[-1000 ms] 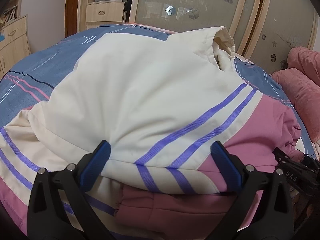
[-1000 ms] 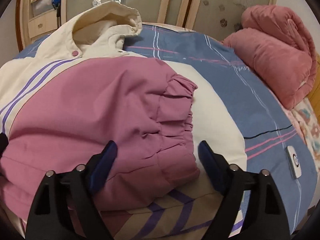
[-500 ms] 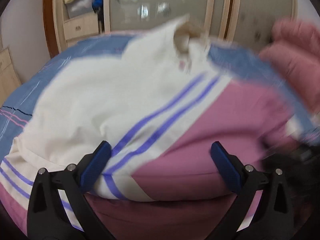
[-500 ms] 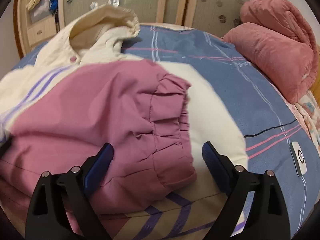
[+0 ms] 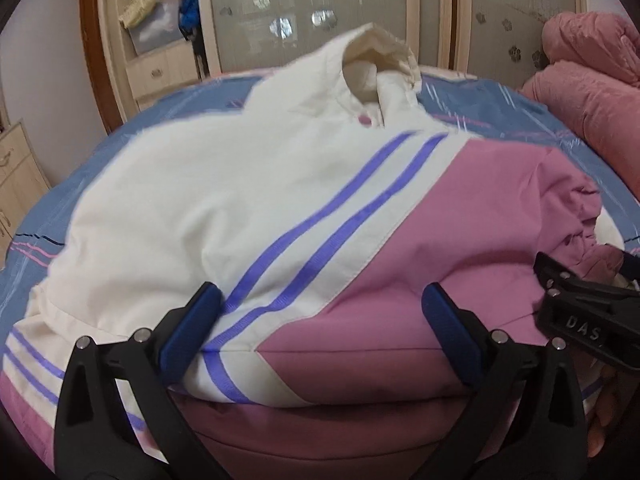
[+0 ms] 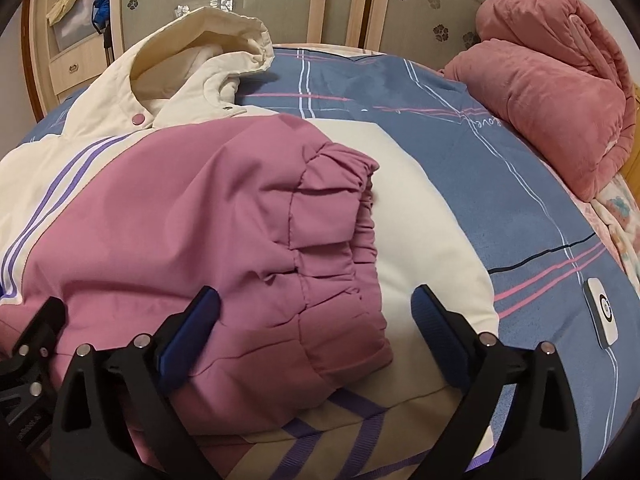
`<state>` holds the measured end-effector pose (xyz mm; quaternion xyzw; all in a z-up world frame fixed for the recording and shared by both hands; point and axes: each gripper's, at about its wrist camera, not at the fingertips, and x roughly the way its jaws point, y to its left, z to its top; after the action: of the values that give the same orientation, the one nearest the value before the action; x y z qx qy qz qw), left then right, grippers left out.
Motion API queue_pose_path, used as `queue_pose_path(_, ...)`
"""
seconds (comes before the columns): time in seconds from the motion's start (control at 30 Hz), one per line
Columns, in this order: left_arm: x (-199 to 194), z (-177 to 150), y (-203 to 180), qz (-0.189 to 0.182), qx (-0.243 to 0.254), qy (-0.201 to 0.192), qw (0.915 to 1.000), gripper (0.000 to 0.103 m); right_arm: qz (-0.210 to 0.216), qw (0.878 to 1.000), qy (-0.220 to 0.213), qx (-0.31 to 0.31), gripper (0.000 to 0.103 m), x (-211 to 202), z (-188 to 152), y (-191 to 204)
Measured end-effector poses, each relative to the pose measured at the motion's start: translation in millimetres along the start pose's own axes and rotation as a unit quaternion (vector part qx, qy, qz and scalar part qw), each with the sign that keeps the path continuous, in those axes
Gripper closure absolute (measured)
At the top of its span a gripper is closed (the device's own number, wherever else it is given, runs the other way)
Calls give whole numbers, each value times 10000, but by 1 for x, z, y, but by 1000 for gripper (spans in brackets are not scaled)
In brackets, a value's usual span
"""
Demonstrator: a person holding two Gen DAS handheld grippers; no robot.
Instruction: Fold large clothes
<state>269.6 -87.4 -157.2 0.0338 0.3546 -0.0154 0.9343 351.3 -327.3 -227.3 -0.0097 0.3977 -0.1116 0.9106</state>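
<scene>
Jacket (image 5: pixel 248 208) lies mid-bed (image 6: pixel 460 128), hood (image 6: pixel 208 48) toward the far edge, pink sleeve (image 6: pixel 248 220) folded across. Left claw (image 5: pixel 320 320) and right claw (image 6: pixel 316 320) both gape, holding nothing. Next, I reckon: pinch the near hem, fold toward the hood.

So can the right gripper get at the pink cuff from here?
Probably yes: the right gripper is open, the cuff lies on top of the jacket right between its fingers, uncovered.
</scene>
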Motion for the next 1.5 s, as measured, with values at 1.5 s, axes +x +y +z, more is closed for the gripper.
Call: queue_pose_path(1.5,32,13,-5,-194,-225,268,9992,2,322,9970,-525,477,1,-36,13,-37)
